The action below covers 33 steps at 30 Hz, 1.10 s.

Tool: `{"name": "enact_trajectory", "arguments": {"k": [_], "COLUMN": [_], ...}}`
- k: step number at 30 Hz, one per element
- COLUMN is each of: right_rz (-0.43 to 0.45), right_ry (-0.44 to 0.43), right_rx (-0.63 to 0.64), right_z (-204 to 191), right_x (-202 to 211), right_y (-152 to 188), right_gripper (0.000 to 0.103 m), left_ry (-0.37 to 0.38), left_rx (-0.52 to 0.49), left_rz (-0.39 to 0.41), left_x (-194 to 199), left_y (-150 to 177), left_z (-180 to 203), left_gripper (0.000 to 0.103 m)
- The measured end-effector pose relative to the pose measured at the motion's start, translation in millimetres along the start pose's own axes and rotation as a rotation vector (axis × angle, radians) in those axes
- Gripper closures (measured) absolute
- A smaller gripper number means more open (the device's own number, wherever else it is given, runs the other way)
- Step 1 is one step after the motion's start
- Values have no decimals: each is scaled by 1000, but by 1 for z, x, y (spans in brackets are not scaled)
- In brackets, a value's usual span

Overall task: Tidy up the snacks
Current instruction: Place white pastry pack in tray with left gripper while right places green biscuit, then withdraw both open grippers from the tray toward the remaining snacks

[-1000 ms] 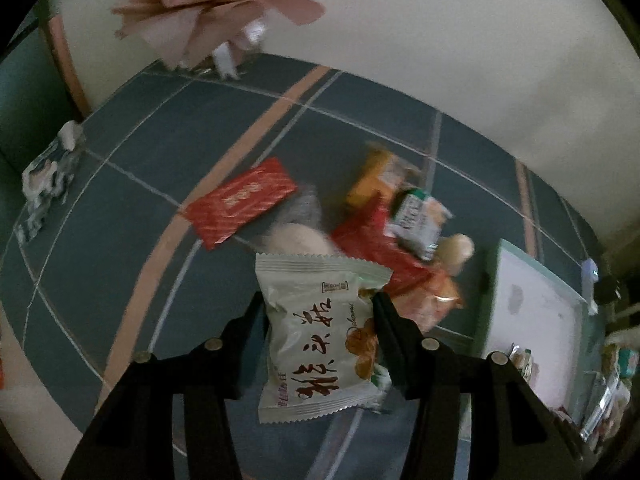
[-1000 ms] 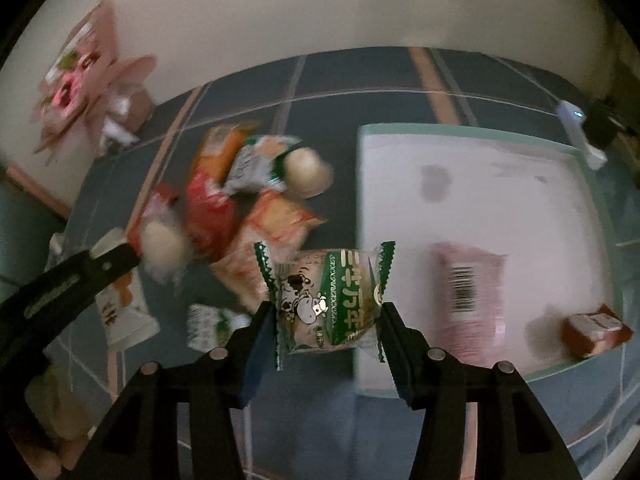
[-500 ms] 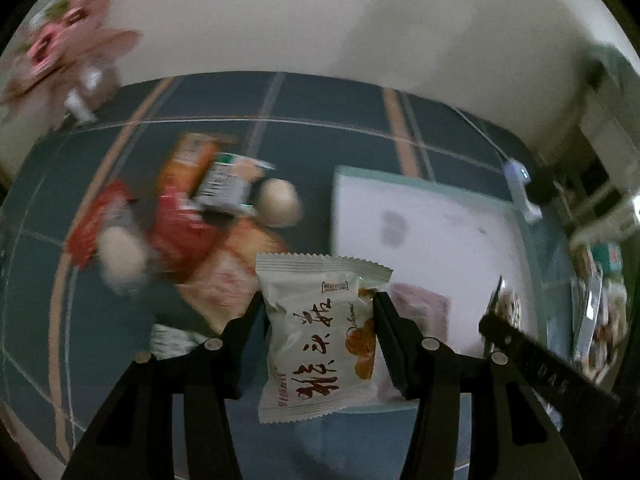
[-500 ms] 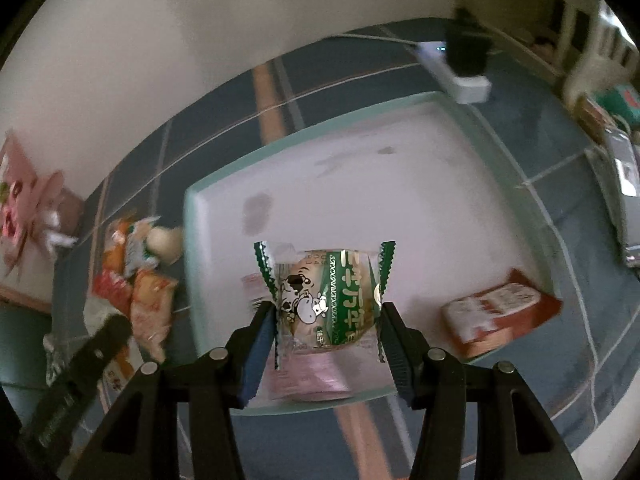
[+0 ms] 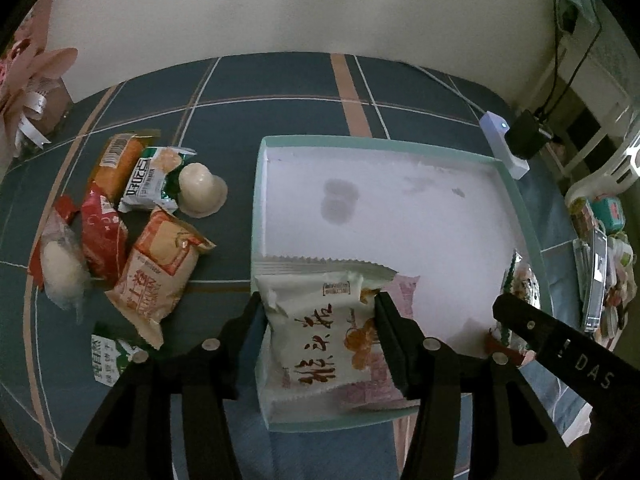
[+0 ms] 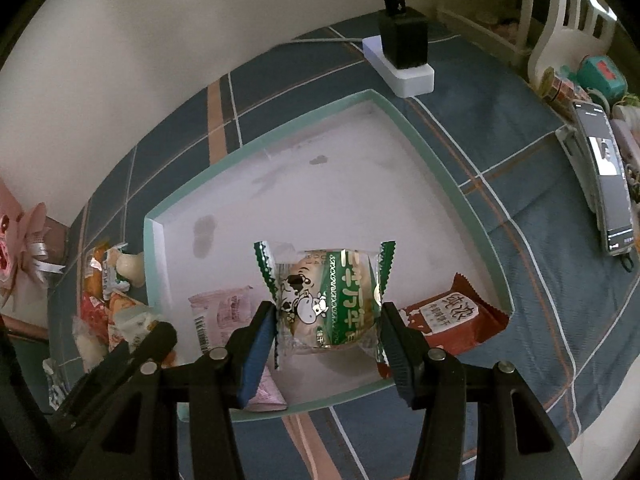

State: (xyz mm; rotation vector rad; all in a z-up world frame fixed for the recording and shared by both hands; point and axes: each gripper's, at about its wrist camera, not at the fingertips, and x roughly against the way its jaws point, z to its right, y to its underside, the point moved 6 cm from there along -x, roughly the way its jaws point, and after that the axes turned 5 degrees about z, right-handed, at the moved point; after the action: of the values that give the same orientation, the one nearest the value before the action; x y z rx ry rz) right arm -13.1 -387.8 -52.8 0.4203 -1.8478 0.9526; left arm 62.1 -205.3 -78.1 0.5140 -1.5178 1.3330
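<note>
White snack pack [image 5: 320, 340], red lettering, pinched in left hand-held gripper [image 5: 320, 344]; jaws easing.

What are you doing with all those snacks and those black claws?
A person is sorting snacks into the white tray with the green rim. The left claw grips a white packet with an orange picture, and its jaws have just eased open a little. The right claw grips a green cow-print packet. Both hang over the tray, where a pink packet and a red one already lie. More snacks sit piled on the cloth beside it.
</note>
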Motion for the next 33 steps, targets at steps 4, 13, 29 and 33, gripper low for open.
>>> {"name": "enact_trajectory", "arguments": {"k": [4, 13, 29, 33], "right_rz": [-3, -10, -46, -48], "right_ry": [-2, 17, 57, 60], "right_rx": [10, 22, 153, 197], "right_z": [-4, -5, -40, -56], "right_x": [0, -2, -7, -8], "right_y": [1, 2, 18, 23], "right_gripper": [46, 41, 28, 28], "left_ry": [11, -7, -207, -232], "left_rx": [0, 24, 191, 218], "left_rz": [5, 5, -56, -47], "left_x": [3, 11, 10, 15], "left_y": [-2, -5, 1, 0], "left_z": [1, -8, -100, -119], "left_gripper": [38, 26, 16, 15]}}
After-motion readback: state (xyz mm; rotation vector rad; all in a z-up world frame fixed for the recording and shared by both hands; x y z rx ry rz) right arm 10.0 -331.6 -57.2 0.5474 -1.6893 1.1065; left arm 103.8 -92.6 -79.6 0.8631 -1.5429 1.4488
